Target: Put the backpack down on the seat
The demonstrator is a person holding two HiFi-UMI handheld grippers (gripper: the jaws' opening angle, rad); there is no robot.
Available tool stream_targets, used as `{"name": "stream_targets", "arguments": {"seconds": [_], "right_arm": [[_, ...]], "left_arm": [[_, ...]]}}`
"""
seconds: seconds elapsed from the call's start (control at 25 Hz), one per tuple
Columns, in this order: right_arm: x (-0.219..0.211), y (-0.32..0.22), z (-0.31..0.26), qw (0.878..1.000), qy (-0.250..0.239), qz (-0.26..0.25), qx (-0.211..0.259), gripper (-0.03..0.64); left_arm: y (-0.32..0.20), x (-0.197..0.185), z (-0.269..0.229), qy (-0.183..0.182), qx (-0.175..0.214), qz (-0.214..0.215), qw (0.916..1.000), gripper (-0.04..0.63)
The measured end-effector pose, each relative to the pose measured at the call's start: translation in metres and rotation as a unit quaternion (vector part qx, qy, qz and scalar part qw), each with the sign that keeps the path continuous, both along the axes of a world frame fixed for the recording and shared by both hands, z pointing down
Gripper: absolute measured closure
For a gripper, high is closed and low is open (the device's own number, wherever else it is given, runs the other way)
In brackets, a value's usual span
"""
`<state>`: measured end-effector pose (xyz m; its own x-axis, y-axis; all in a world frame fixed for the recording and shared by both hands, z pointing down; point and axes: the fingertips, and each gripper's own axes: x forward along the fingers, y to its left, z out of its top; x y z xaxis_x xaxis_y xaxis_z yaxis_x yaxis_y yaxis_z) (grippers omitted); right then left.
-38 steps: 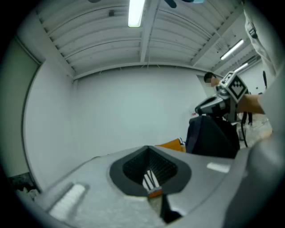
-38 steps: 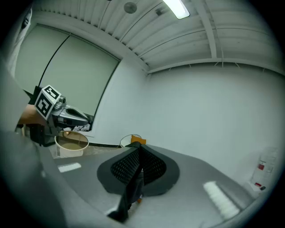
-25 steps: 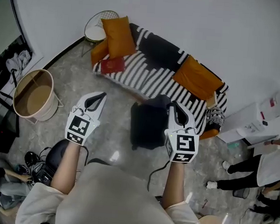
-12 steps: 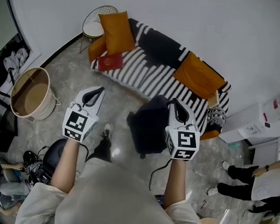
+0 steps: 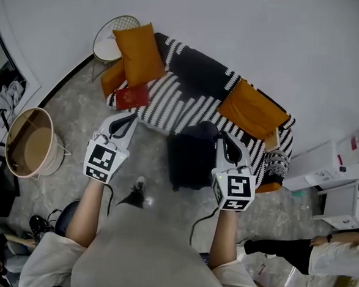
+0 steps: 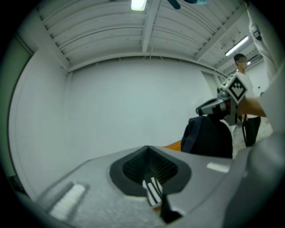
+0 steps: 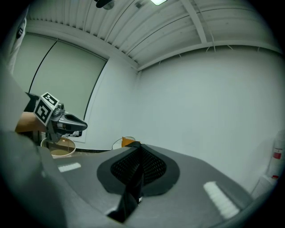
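Note:
A black backpack [image 5: 189, 158] hangs by its top strap from my right gripper [image 5: 220, 136], which is shut on that strap [image 7: 130, 196]. It dangles over the floor, right at the front edge of the black-and-white striped sofa [image 5: 177, 93]. In the left gripper view the backpack [image 6: 209, 136] shows at the right, under the right gripper [image 6: 216, 105]. My left gripper [image 5: 131, 116] hovers to the left of the backpack, near the sofa's front edge, shut and holding nothing. Its jaws [image 6: 148, 150] meet, with sofa stripes showing through a thin slit.
Two orange cushions [image 5: 139, 48] [image 5: 253, 102] and a red item [image 5: 132, 96] lie on the sofa. A round wire side table [image 5: 113, 34] stands at its left end, a tan basket [image 5: 29, 143] on the floor at left, a white cabinet [image 5: 331, 163] at right. A person's legs [image 5: 282, 246] show at lower right.
The sofa has come nearer and both grippers have moved toward it. The backpack, still hanging from the right gripper, now reaches the sofa's front edge. The basket has slid leftward in the view.

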<state>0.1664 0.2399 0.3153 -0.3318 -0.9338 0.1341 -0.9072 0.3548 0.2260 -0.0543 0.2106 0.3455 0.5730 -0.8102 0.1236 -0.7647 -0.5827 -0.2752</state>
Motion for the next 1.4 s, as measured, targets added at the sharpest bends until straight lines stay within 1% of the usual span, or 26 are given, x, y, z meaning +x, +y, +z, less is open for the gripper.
{"name": "stream_targets", "arguments": {"seconds": [0.16,0.28,0.52,0.8,1.08,1.24,1.4], "right_arm": [[-0.008,-0.050,0.003,1.000,0.004,-0.003,-0.019,0.609],[-0.009,-0.084,0.005,0.999,0.007,0.004,-0.034,0.609],[-0.012,-0.145,0.002,0.999,0.006,0.012,-0.040,0.609],[-0.025,-0.196,0.006,0.999,0.006,0.012,-0.039,0.609],[-0.038,-0.243,0.017,0.999,0.001,0.020,-0.046,0.609],[-0.046,-0.270,0.021,0.998,-0.007,0.026,-0.052,0.609],[-0.054,-0.301,0.028,0.998,-0.011,0.028,-0.058,0.609]], "left_arm": [[-0.054,0.006,-0.006,0.007,-0.006,0.014,0.9999,0.591],[-0.090,0.006,-0.006,0.006,-0.010,0.021,0.9997,0.591],[-0.152,0.004,0.003,0.009,-0.024,0.034,0.9991,0.591],[-0.207,-0.002,0.016,0.010,-0.034,0.041,0.9985,0.591],[-0.256,-0.018,0.028,0.012,-0.044,0.048,0.9978,0.591],[-0.284,-0.027,0.030,0.002,-0.041,0.057,0.9975,0.591],[-0.315,-0.037,0.031,0.004,-0.042,0.055,0.9976,0.591]]}}
